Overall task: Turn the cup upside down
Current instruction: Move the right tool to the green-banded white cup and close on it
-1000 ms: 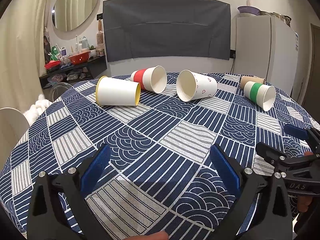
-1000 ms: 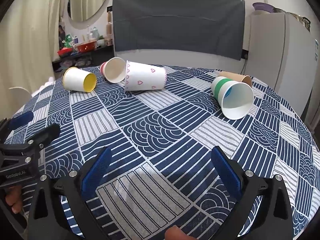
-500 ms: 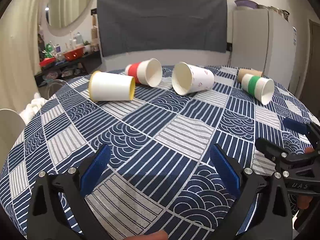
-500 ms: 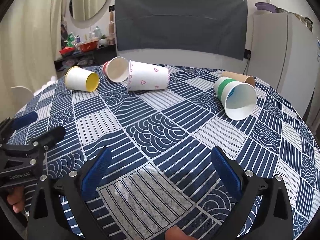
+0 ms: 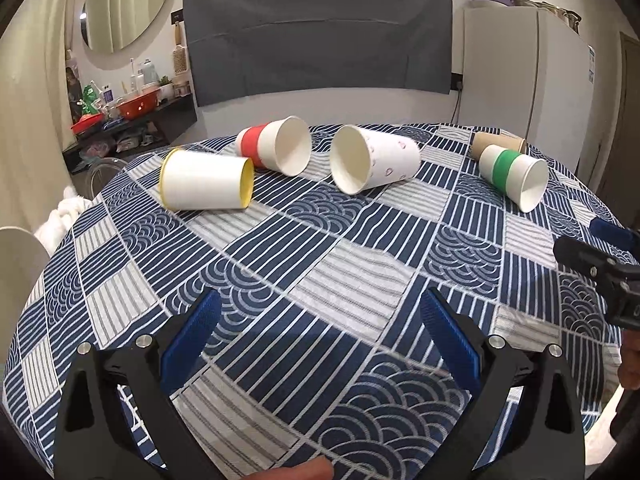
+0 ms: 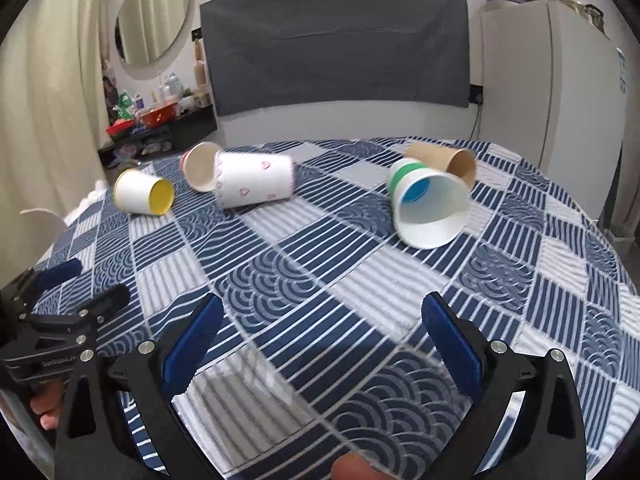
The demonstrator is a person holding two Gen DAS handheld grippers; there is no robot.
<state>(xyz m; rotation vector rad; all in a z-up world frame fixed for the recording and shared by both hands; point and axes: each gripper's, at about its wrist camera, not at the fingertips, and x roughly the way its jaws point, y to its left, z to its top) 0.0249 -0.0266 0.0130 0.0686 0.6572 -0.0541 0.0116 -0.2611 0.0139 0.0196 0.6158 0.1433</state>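
Observation:
Several paper cups lie on their sides at the far part of the round table. From left: a yellow-rimmed cup (image 5: 204,184) (image 6: 143,197), a red-banded cup (image 5: 276,151) (image 6: 200,166), a white cup with pink hearts (image 5: 372,164) (image 6: 254,184), a green-banded cup (image 5: 514,176) (image 6: 430,206) and a brown cup (image 5: 496,144) (image 6: 444,160) behind it. My left gripper (image 5: 320,340) is open and empty above the near tablecloth. My right gripper (image 6: 322,344) is open and empty, nearest the green-banded cup.
The table has a blue-and-white patterned cloth (image 5: 320,264). A white fridge (image 5: 524,76) stands at the back right, a dark covered panel (image 5: 316,40) on the wall, a cluttered shelf (image 5: 120,116) at the back left. A white chair back (image 5: 16,256) stands at the left edge.
Both grippers have moved forward and up toward the cups, which now look larger and nearer. The right view has shifted toward the green-banded cup. Both grippers stay open.

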